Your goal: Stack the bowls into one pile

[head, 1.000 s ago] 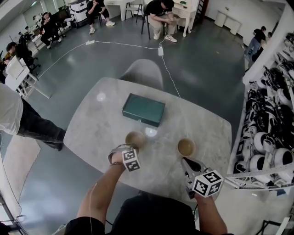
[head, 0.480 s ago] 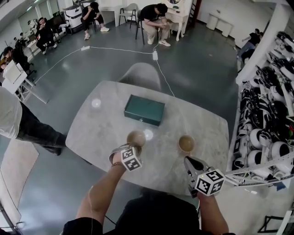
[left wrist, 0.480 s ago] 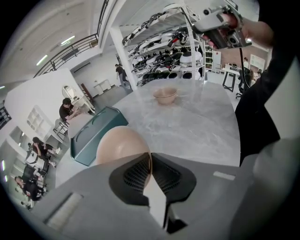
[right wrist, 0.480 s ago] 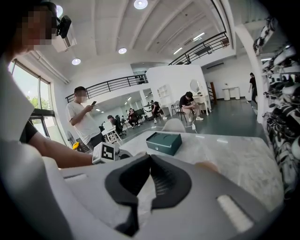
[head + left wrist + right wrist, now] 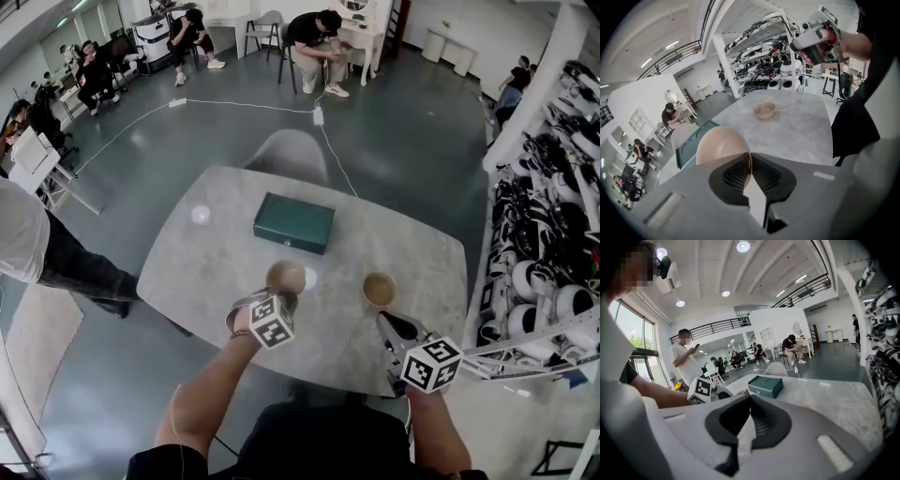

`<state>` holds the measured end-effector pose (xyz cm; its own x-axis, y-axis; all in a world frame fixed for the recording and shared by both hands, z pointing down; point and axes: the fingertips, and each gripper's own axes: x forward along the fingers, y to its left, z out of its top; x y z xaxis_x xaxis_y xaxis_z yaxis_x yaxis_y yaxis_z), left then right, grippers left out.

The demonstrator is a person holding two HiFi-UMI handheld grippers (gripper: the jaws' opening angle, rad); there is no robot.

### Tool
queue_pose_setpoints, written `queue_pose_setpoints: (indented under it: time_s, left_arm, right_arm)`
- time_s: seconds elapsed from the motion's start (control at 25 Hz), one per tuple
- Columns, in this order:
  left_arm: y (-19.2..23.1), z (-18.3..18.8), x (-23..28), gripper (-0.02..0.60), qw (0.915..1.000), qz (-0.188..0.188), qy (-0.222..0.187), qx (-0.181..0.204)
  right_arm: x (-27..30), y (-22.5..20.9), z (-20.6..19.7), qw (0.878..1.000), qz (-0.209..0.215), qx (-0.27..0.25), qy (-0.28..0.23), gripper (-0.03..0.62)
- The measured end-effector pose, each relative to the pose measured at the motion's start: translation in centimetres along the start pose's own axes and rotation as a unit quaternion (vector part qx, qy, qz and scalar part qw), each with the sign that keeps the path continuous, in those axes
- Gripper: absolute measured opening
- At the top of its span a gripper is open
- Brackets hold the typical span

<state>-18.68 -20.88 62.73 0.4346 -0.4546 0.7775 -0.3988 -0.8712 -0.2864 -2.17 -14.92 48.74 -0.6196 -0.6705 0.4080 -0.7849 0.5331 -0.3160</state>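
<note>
A tan bowl (image 5: 286, 276) hangs off the marble table (image 5: 216, 272), and my left gripper (image 5: 280, 299) is shut on its near rim. In the left gripper view the bowl (image 5: 721, 146) bulges just beyond the pinching pads (image 5: 737, 172), tilted on its side. A second tan bowl (image 5: 379, 289) (image 5: 764, 110) stands upright on the table to the right. My right gripper (image 5: 383, 321) hovers just short of that second bowl; its jaws (image 5: 750, 401) are shut with nothing between them. From the left gripper view the right gripper (image 5: 816, 33) shows high at the upper right.
A dark green box (image 5: 293, 223) (image 5: 765, 385) lies toward the table's far side. A white chair (image 5: 292, 150) stands behind the table. Racks of helmets (image 5: 553, 244) line the right side. A person (image 5: 37, 248) stands left of the table.
My left gripper has risen with the bowl, which now hangs above the tabletop and a little further right. The right gripper has stayed almost in place.
</note>
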Motion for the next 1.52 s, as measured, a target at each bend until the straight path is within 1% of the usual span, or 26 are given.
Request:
queue_pose_setpoints:
  time_s: [0.2, 0.32, 0.48, 0.8, 0.96, 1.08, 1.24, 1.4, 1.52]
  left_arm:
    - [-1.5, 3.0, 0.5, 0.021, 1.0, -0.001, 0.004, 0.002]
    - [-2.9, 5.8, 1.3, 0.021, 1.0, 0.002, 0.008, 0.0]
    - [-4.6, 10.0, 2.7, 0.021, 0.9998, 0.012, 0.005, -0.013]
    - [-9.1, 17.4, 5.8, 0.021, 0.9994, 0.023, 0.017, -0.021]
    - [-10.8, 20.3, 7.5, 0.021, 0.9989, 0.027, 0.015, -0.036]
    - [-11.7, 22.0, 8.3, 0.021, 0.9989, 0.023, 0.017, -0.038]
    - [-11.9, 23.5, 9.7, 0.021, 0.9995, 0.012, 0.02, -0.022]
    - [-11.6, 24.2, 12.1, 0.021, 0.9995, -0.004, 0.032, 0.003]
    - [-11.3, 24.1, 13.9, 0.021, 0.9988, -0.018, 0.042, 0.014]
  right_arm:
    - [-1.7, -2.4, 0.2, 1.0, 0.009, 0.006, -0.009, 0.003]
    - [-3.4, -4.7, 0.5, 1.0, 0.018, 0.009, -0.012, 0.003]
    - [-5.7, -8.3, 0.4, 0.999, 0.031, 0.011, -0.015, 0.003]
    - [-10.8, -15.1, -0.8, 0.998, 0.059, 0.017, -0.011, 0.003]
    - [-12.5, -17.8, -1.9, 0.997, 0.071, 0.019, -0.007, 0.003]
    - [-13.4, -19.0, -2.1, 0.997, 0.074, 0.025, -0.006, 0.003]
    - [-14.0, -20.0, -1.4, 0.997, 0.067, 0.033, -0.014, 0.003]
    - [-14.3, -21.1, -1.0, 0.997, 0.059, 0.039, -0.018, 0.003]
    - [-14.4, -22.1, -1.1, 0.998, 0.047, 0.041, -0.013, 0.003]
